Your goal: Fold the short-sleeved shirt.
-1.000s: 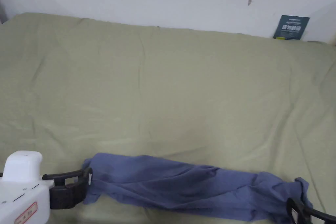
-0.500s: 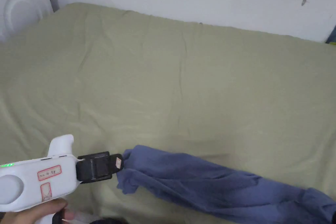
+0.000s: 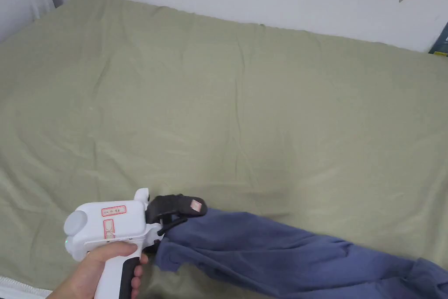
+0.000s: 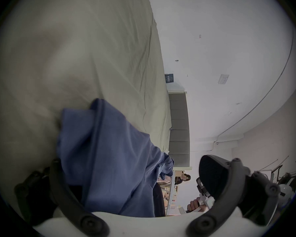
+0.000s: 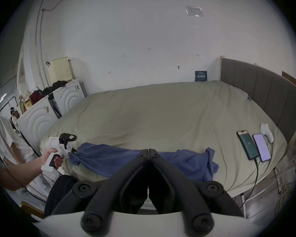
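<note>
A left gripper (image 3: 186, 214), held in a hand (image 3: 103, 269), sits at the near left of a green bed (image 3: 227, 107). Its jaws are wide apart, with the left end of a blue shirt (image 3: 280, 254) lying loosely between them, not pinched. The shirt stretches rightward along the bed's near edge as a long rumpled rope, bunched at its right end. No fold looks made yet; it seems it must first be spread flat, so nearly all the task remains.

In the right gripper view, the right gripper (image 5: 148, 152) hangs in front of the shirt's middle, its jaws closed together on nothing.

Far right on the bed lie two phones (image 5: 254, 145) on cables and a white controller (image 5: 266, 132), well apart from the shirt. White cabinets (image 5: 41, 114) stand left of the bed. The wide sheet behind the shirt offers space to spread it.
</note>
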